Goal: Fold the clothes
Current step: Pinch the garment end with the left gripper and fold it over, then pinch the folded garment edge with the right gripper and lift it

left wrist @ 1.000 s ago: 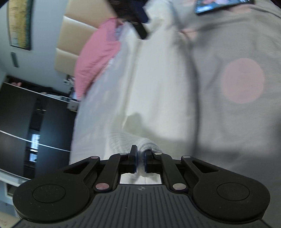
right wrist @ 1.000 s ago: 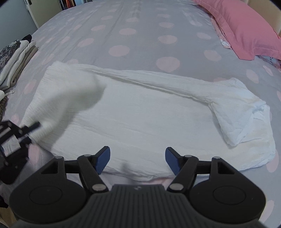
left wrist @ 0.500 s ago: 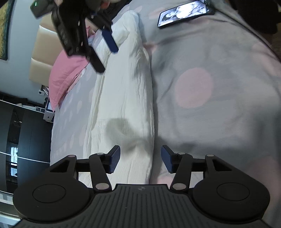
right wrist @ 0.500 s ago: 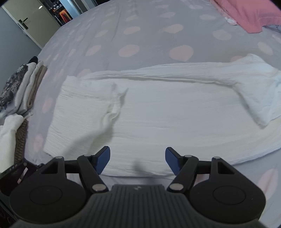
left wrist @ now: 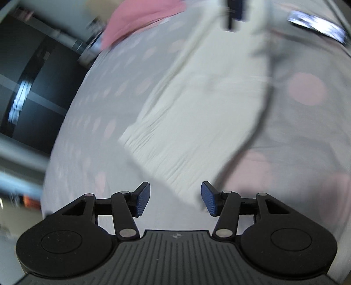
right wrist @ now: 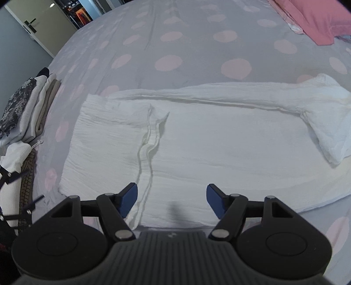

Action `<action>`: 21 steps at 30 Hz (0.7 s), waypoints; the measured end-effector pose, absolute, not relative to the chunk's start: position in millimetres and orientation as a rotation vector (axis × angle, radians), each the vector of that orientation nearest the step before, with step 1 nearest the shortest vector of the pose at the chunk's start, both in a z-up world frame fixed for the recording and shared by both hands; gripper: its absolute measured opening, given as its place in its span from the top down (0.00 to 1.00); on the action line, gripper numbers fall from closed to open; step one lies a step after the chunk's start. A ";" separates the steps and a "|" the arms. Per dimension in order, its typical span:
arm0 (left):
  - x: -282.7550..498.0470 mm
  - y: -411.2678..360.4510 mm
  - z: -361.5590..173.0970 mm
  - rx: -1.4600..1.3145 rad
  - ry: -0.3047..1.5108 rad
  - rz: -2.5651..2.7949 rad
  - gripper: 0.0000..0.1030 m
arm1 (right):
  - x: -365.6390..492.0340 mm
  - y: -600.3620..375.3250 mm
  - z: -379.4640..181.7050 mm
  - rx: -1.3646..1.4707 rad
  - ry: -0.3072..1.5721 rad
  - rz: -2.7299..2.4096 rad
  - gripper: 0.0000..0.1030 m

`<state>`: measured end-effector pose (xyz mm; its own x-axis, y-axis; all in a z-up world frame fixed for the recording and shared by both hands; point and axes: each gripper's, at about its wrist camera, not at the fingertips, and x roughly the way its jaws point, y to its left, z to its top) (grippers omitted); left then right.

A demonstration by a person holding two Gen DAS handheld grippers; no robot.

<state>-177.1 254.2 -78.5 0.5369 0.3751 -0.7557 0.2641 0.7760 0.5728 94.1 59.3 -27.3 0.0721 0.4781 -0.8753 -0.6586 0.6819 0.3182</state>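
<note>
A long white crinkled garment (right wrist: 219, 142) lies flat across the grey bedspread with pink dots (right wrist: 169, 63). Its left end (right wrist: 109, 140) is folded over onto the body, and a sleeve (right wrist: 324, 131) is folded in at the right. My right gripper (right wrist: 172, 202) hovers open over the garment's near edge, with nothing between its pads. In the blurred left wrist view my left gripper (left wrist: 175, 198) is open and empty, above the corner of the garment (left wrist: 197, 114). The right gripper (left wrist: 234, 11) shows there at the top.
A stack of folded clothes (right wrist: 26, 105) sits at the bed's left edge. Pink pillows (right wrist: 318, 17) lie at the far right. A phone (left wrist: 316, 24) rests on the bedspread beside the garment. A dark wardrobe (left wrist: 33, 87) stands past the bed, a door (right wrist: 43, 24) at the back left.
My left gripper let go of the garment's end, which now lies folded over the body, then rose and drew back. My right gripper drifted a little left along the near edge.
</note>
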 end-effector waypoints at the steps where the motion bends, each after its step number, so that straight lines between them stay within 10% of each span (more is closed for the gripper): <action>1: -174.7 261.6 -74.1 0.676 1.025 0.093 0.52 | 94.5 63.6 -30.9 -0.178 1.237 0.863 0.30; 16: -171.3 300.2 -66.6 0.543 1.059 0.141 0.52 | 89.3 167.9 -91.2 -0.234 1.321 0.884 0.48; 20: -174.9 307.6 -62.0 0.521 1.051 0.160 0.52 | 83.7 182.3 -99.8 -0.240 1.325 0.888 0.65; 21: -175.5 308.7 -61.1 0.520 1.049 0.165 0.52 | 81.1 186.0 -97.9 -0.251 1.314 0.897 0.84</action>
